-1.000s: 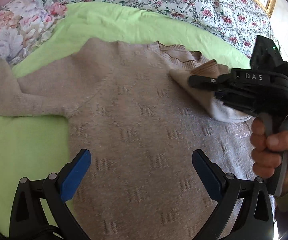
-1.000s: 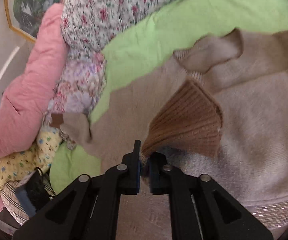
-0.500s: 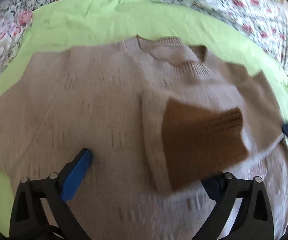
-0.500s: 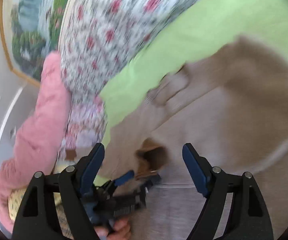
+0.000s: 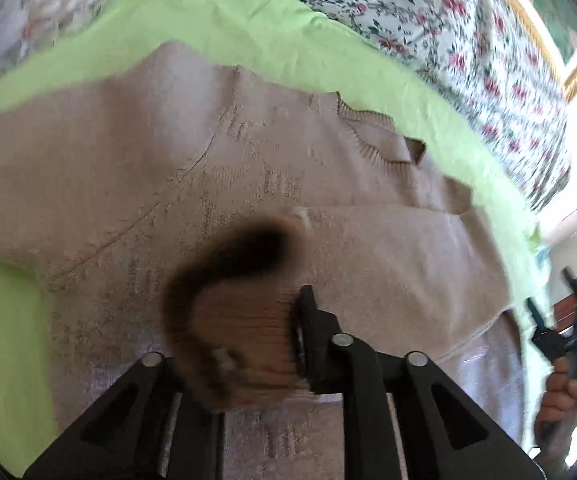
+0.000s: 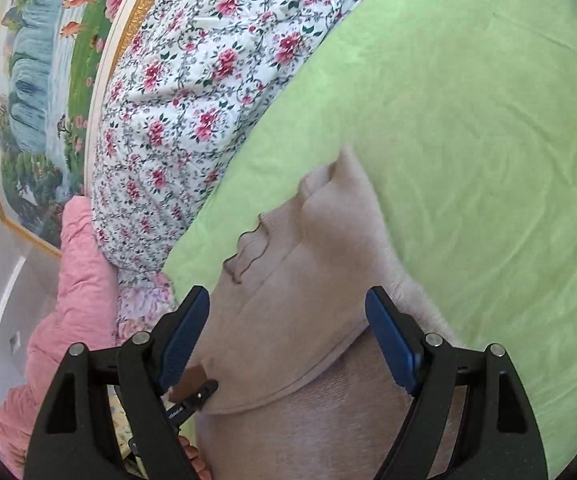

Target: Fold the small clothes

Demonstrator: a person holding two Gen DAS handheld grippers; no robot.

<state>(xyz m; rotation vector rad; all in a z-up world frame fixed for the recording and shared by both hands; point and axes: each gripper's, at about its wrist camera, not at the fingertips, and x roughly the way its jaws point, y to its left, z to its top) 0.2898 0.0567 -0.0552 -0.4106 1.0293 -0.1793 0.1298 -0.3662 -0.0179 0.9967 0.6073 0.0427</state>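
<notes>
A beige knit sweater lies flat, front up, on a light green sheet. One sleeve is folded across its chest and ends in a brown ribbed cuff. My left gripper is closing, with the cuff bunched between its jaws; one finger presses on the ribbing and the other is hidden behind it. My right gripper stands open above the sweater near its neckline, with nothing between its blue pads. The left wrist view shows it at the far right, beyond the sweater's edge.
A floral quilt lies bunched behind the green sheet, with a pink blanket beside it. A framed landscape painting hangs on the wall. A person's hand holds the right gripper at the bed's edge.
The right gripper let go of the brown cuff, opened and drew back to the sweater's edge. The left gripper moved onto the cuff and closed from wide open.
</notes>
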